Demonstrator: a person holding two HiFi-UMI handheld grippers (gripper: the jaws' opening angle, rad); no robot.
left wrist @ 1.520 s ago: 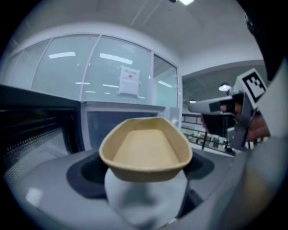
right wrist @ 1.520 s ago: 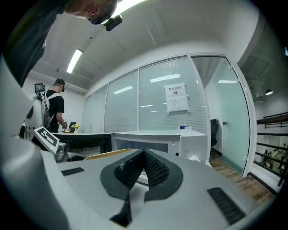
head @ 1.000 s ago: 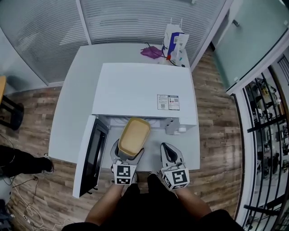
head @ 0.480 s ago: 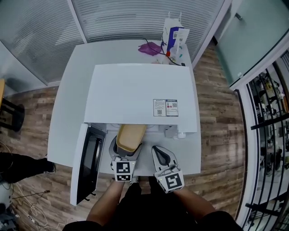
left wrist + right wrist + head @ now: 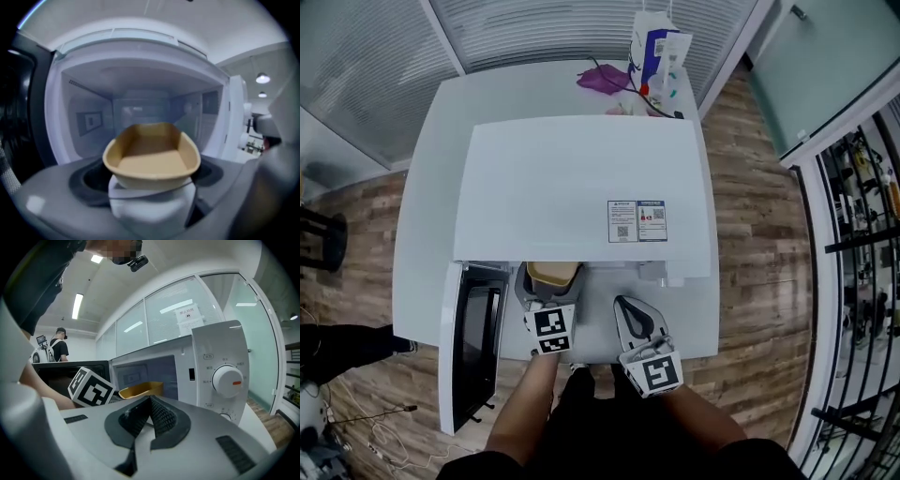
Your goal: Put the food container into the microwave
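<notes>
The empty tan food container point(image 5: 551, 274) is held level at its near rim by my left gripper point(image 5: 546, 298), which is shut on it. In the head view its far half is hidden under the top of the white microwave point(image 5: 581, 187). The left gripper view shows the container point(image 5: 152, 154) at the mouth of the open cavity point(image 5: 140, 108), above the gripper point(image 5: 152, 183). The microwave door point(image 5: 473, 347) hangs open to the left. My right gripper point(image 5: 634, 319) is shut and empty in front of the control panel. In the right gripper view its jaws point(image 5: 150, 404) meet, with the container point(image 5: 140, 390) beyond.
The dial point(image 5: 227, 380) on the microwave's control panel is close to my right gripper. A blue and white bag point(image 5: 656, 52) and a purple item point(image 5: 600, 80) lie at the back of the white table point(image 5: 422, 234). A person point(image 5: 58, 347) stands far off.
My left gripper has carried the container forward, from in front of the microwave into its opening. The right gripper has barely moved.
</notes>
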